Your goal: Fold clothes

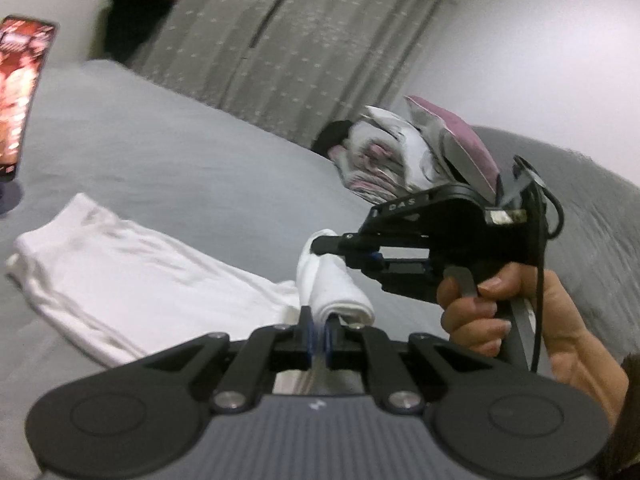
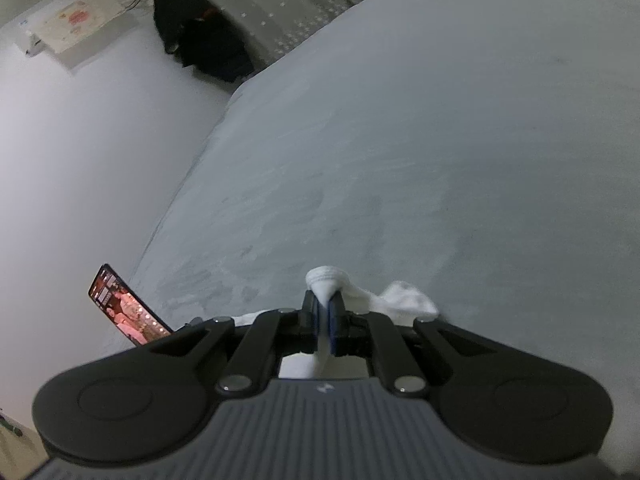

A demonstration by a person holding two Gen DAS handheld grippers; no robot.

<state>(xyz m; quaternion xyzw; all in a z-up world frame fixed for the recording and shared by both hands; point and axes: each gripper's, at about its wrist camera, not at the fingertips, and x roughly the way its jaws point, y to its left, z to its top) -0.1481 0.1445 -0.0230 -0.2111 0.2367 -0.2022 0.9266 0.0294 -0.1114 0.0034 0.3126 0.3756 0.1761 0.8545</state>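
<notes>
Both claws I run are pinching the white garment (image 1: 132, 276): left gripper (image 1: 319, 334) and right gripper (image 1: 320, 246) each clamp one end, lifted over the grey bed (image 1: 168, 160). I judge one fold underway, flattening left. A clothes pile (image 1: 384, 160) waits beyond; a phone (image 2: 128, 306) stands aside, nothing blocking.
</notes>
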